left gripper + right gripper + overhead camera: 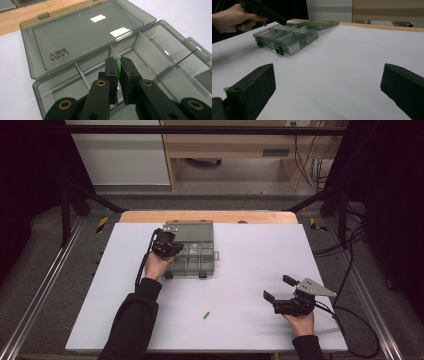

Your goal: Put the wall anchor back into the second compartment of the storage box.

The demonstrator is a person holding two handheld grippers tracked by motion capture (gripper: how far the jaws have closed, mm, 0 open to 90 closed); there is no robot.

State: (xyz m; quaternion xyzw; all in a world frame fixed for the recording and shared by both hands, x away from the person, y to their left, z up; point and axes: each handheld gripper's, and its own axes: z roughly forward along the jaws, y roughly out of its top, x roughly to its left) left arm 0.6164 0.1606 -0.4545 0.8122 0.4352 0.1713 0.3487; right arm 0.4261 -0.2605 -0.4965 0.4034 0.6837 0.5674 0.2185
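Your left claw [119,68] is clamped on a small green piece [117,67] above a middle compartment of the open box [160,47]; next, I'd judge, lower and release. Right claw [281,288] rests apart.

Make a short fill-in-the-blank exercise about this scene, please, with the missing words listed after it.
1. The left tool is shut on a small ____ piece.
2. The compartment box has its lid ____.
3. The right tool has its jaws ____.
4. Another green piece lies on the ____ table top.

Missing words: green; open; open; white
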